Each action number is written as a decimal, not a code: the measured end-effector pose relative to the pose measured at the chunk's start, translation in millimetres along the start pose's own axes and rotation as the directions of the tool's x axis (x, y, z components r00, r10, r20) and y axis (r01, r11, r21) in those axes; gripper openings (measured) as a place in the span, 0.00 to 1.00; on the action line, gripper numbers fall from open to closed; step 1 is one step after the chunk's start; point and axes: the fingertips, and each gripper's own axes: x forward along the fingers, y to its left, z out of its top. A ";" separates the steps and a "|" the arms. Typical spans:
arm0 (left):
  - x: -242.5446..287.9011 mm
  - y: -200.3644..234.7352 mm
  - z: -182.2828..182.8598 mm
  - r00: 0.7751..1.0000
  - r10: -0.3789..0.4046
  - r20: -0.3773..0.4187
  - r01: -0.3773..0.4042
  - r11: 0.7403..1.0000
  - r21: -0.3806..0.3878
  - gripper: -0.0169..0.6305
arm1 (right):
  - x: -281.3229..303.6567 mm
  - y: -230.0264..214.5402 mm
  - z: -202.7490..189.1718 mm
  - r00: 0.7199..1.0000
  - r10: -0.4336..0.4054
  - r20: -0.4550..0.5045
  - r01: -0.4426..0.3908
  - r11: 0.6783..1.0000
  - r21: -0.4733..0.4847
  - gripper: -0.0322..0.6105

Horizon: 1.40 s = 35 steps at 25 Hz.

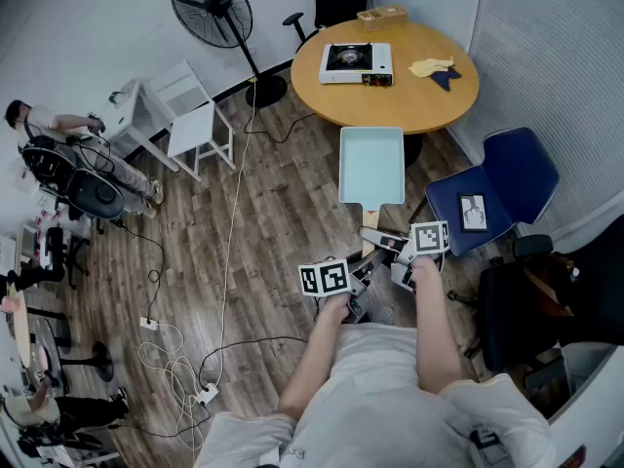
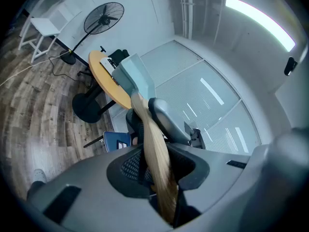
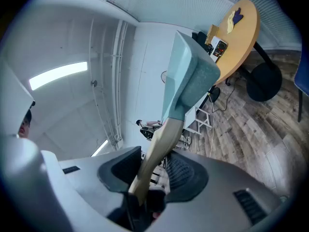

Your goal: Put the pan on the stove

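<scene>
Both grippers pinch the same thing. The left gripper [image 2: 153,175] has its jaws clamped on the pan's wooden handle [image 2: 157,149], and the right gripper [image 3: 147,178] has its jaws closed on that handle a little further along. The pale blue rectangular pan [image 1: 370,164] is held level in the air over the plank floor [image 1: 263,213]. In the head view its far rim meets the near edge of the round table [image 1: 434,100]. The stove [image 1: 356,61] sits further back on that table (well apart from the pan). A standing fan [image 1: 212,8] stands beyond, to the left.
</scene>
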 end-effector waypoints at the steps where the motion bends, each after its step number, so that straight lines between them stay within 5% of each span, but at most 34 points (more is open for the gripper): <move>1: -0.4 -1.4 -0.6 1.000 0.003 0.001 -0.003 1.000 -0.002 0.21 | -1.8 -1.7 -1.6 1.000 -0.014 -0.002 0.014 1.000 0.014 0.30; 18: -3.5 8.3 15.5 0.999 0.011 0.042 -0.010 1.000 -0.020 0.20 | 11.8 -15.4 2.1 0.996 -0.069 -0.053 0.071 0.997 0.025 0.30; 35: 83.2 50.2 116.0 0.998 -0.027 -0.056 0.024 0.998 -0.063 0.21 | 28.5 -87.2 124.8 0.989 -0.146 0.020 0.144 0.987 0.070 0.30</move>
